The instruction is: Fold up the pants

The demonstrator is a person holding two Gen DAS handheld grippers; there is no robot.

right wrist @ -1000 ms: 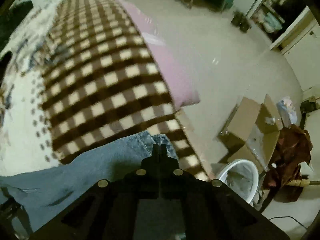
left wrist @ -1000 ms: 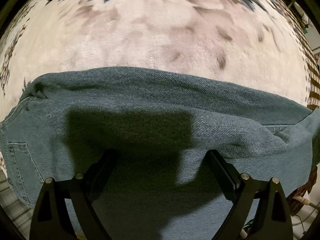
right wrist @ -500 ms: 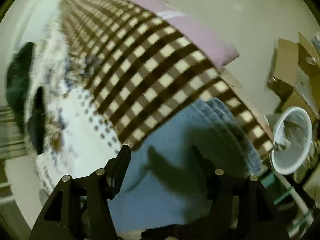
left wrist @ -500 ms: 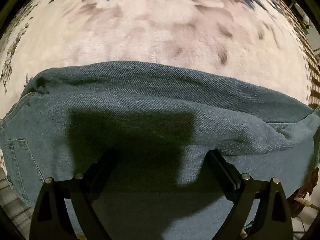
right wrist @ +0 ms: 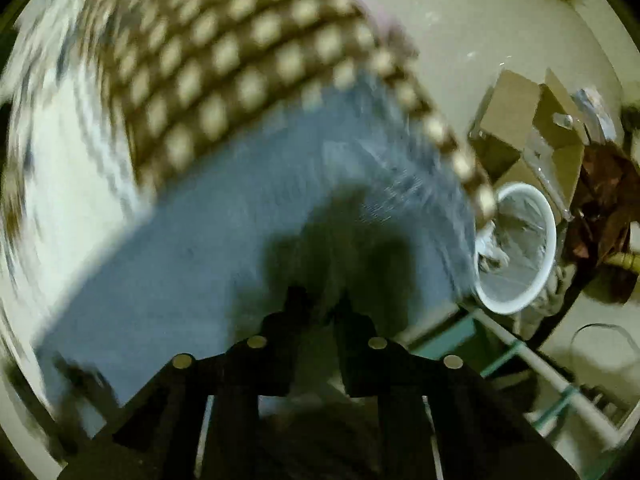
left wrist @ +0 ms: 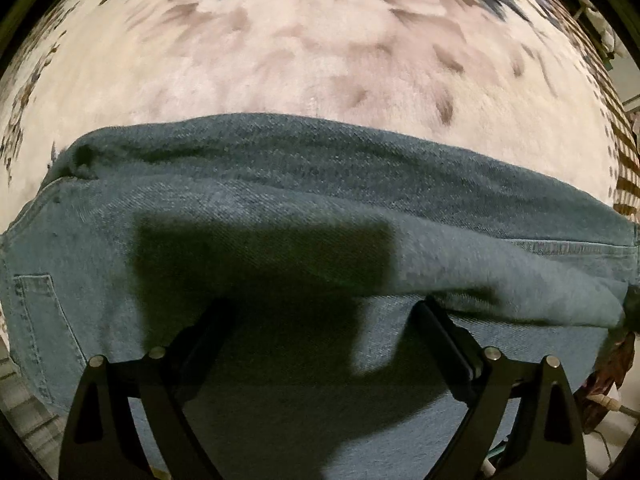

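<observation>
A: Room around the left tool (left wrist: 324, 312)?
B: Floral blanket (left wrist: 320, 60) beyond the pants (left wrist: 280, 184) lies bare and flat. Denim fold bulges just ahead of the wide-apart jaws.
A: Right tool (right wrist: 318, 300)?
B: View blurred. Past the checked blanket (right wrist: 240, 60) edge: white bucket (right wrist: 516, 240), cardboard boxes (right wrist: 536, 128), a white pole (right wrist: 552, 380) crowd the floor (right wrist: 500, 12). Farther floor bare.

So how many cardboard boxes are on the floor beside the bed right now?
2, as far as the blurred right wrist view shows: one open cardboard box at upper right, and another box right beside it, both just above the white bin. More may lie out of view.
</observation>
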